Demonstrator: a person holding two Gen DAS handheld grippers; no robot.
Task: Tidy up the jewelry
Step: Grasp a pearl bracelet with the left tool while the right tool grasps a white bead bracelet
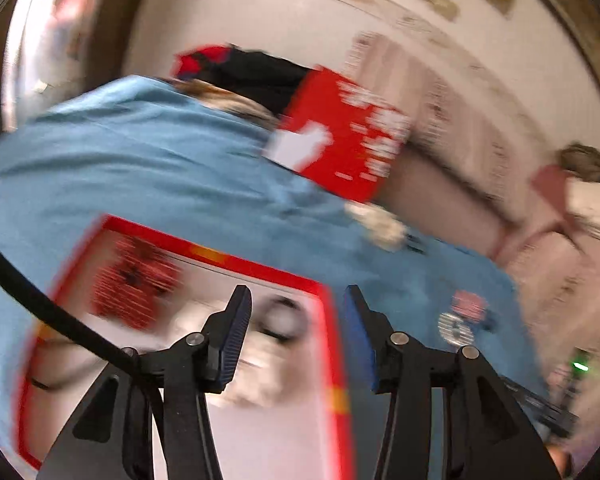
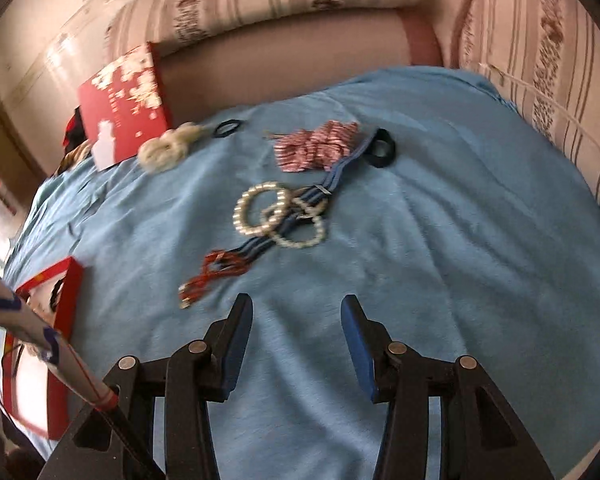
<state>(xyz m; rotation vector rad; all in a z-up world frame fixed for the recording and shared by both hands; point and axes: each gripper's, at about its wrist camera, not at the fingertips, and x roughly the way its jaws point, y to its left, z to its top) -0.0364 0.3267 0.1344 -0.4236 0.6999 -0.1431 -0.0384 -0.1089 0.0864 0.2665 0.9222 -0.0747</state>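
Left wrist view, heavily blurred: left tool [image 1: 296,332] released, jaws apart and holding nothing, over the right edge of an open red-rimmed box [image 1: 332,360] with a pale interior, contents smeared beyond telling. Box lies on a blue cloth [image 1: 140,152]. At 1 o'clock, a red lid [image 1: 340,136] with white print, unreadable. Beyond it, striped cushions [image 1: 440,120] and a cream wall [image 1: 240,12]. Right wrist view: right tool [image 2: 296,332] released, jaws apart, empty, above bare blue cloth [image 2: 460,240]. At 12 o'clock, pearl bracelets [image 2: 278,216] overlapping a blue band [image 2: 324,192]; red beaded piece [image 2: 216,272] at 11; pink-striped bow [image 2: 316,146] and dark hair tie [image 2: 382,148] farther off; cream scrunchie [image 2: 168,146] at 10, beside the red lid [image 2: 124,104], white blossoms printed, lettering illegible. Red box [image 2: 66,308] at 9 o'clock edge.
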